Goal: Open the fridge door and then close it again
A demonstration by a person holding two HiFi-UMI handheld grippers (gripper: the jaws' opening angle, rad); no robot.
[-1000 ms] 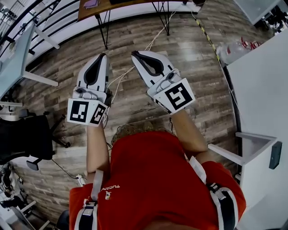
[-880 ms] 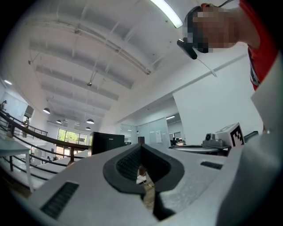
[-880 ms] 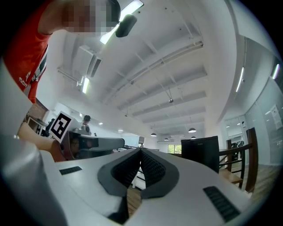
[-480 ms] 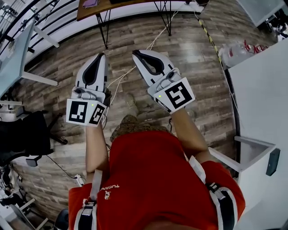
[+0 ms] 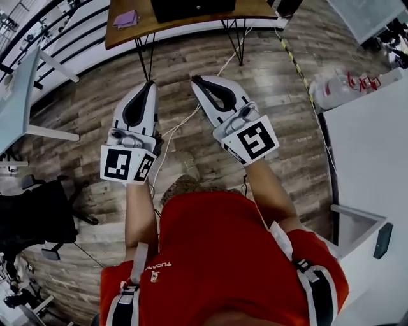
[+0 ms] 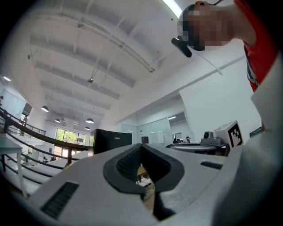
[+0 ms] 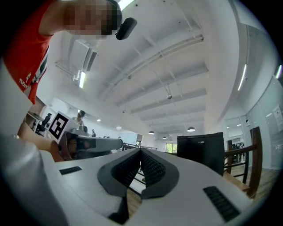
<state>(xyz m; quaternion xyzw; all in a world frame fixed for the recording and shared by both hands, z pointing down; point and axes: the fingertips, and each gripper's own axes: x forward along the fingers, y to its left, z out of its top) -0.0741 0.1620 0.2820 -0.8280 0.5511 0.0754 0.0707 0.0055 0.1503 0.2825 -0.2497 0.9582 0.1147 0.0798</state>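
A small black fridge (image 5: 191, 7) stands on a wooden table (image 5: 131, 28) with black legs at the top edge of the head view; only its lower part shows there. In the left gripper view the fridge (image 6: 112, 141) appears beyond the jaws, and in the right gripper view the fridge (image 7: 201, 150) stands to the right, its door closed. My left gripper (image 5: 148, 84) (image 6: 140, 145) and right gripper (image 5: 194, 79) (image 7: 140, 151) are held side by side over the wooden floor, short of the table. Both are shut with nothing between their pads.
A white counter (image 5: 373, 140) runs along the right, with clear bottles (image 5: 338, 73) on the floor beside it. A black office chair (image 5: 38, 207) and a white desk (image 5: 16, 89) stand at the left. Cables (image 5: 172, 121) trail across the floor under the grippers.
The table with the fridge has come further into view at the top, nearer to both grippers. The grippers keep the same pose and stay shut.
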